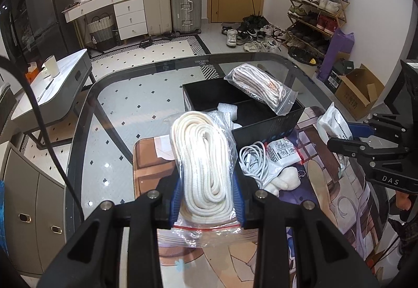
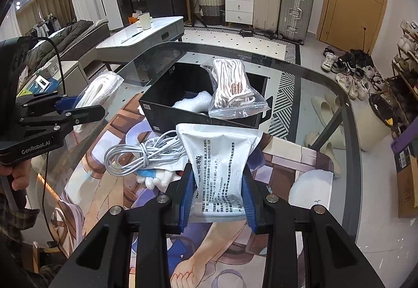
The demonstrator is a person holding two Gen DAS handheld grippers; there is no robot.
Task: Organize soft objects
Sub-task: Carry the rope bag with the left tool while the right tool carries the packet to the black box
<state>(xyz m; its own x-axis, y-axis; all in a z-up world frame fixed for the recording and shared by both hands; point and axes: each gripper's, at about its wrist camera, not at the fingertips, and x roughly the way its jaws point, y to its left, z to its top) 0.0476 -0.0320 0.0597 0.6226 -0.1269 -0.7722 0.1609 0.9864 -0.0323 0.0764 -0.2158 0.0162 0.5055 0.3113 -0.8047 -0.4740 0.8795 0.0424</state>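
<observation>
The left claw (image 1: 207, 194) pinches a zip bag of coiled white rope (image 1: 203, 154) near its sealed end, holding it just short of the black box (image 1: 263, 128). The right claw (image 2: 218, 199) is clamped on a white printed pouch (image 2: 222, 157), also just in front of that box. Both loads look light and soft. The rope gives under the pads, and its slick plastic bag could slide, so a grip across the thick middle of the coil seems safer than one on loose film. The pouch is limp and bends above the pads, so it should be held low and across its width.

A second rope bag (image 2: 232, 89) lies tilted over the box's far right rim, half in and half out. White foam (image 2: 192, 102) sits inside the box. Just before the box, on the bench's printed mat (image 2: 109, 199), lie a bundled white cable (image 2: 141, 154) and a small white plush thing (image 1: 282, 178), possibly a toy, though it is partly covered.

The held rope bag hides much of the box's near compartment in the left view, so the free room inside is hard to judge.
</observation>
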